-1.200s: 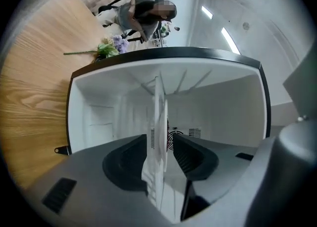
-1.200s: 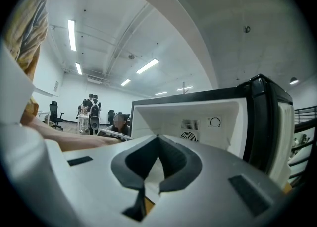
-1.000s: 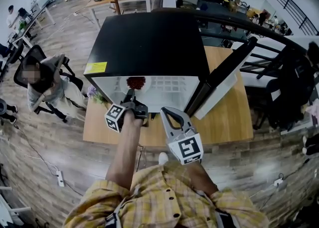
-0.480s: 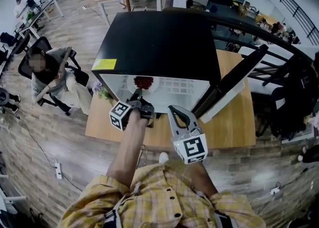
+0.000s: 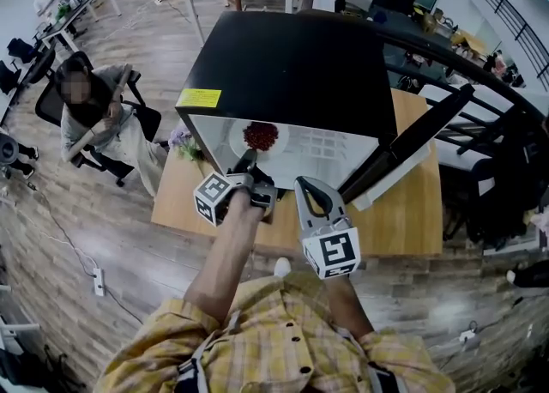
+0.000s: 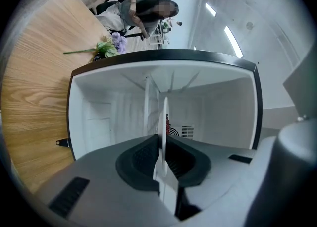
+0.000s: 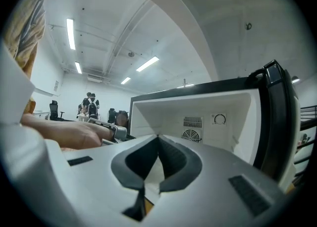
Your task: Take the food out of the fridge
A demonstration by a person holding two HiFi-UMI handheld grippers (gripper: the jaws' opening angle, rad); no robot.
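Note:
A black mini fridge (image 5: 292, 65) stands on a wooden table (image 5: 403, 220) with its door (image 5: 412, 147) swung open to the right. Inside sits a white plate (image 5: 279, 148) carrying red food (image 5: 260, 136). My left gripper (image 5: 249, 160) reaches into the fridge opening. Its jaws have just been closing, and they now pinch the plate's near rim. In the left gripper view the plate (image 6: 163, 117) shows edge-on between the pads of my left gripper (image 6: 161, 144). My right gripper (image 5: 306, 185) hangs shut and empty in front of the fridge (image 7: 208, 117), just right of the left one.
A sprig of purple flowers (image 5: 184, 144) lies on the table left of the fridge. A person (image 5: 94, 117) sits in a chair beyond the table's left end. The open door (image 7: 277, 117) stands close to the right of my right gripper (image 7: 158, 139).
The left gripper's jaws have closed onto the plate's rim, and the left hand has risen slightly. The right gripper has kept its place.

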